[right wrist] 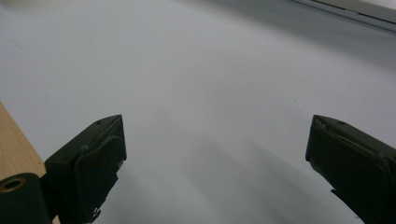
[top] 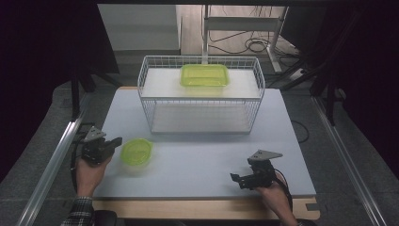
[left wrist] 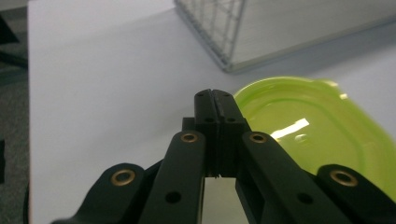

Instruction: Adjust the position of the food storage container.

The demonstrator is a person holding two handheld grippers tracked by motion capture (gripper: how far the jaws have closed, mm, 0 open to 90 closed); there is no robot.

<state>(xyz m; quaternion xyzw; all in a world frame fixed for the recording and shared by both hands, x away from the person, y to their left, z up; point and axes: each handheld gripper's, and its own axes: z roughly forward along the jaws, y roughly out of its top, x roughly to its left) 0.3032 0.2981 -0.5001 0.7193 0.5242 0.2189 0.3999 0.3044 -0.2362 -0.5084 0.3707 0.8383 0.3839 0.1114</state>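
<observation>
Your left tool [top: 114, 141] is closed empty beside the light, slippery lid [top: 136, 151]; pinch its thin rim. Right tool [top: 239, 179] gapes empty.

The room is dark at the sides, the white table [top: 197, 165] is bright. The green lid [left wrist: 322, 126] looks blurry and shiny.
</observation>
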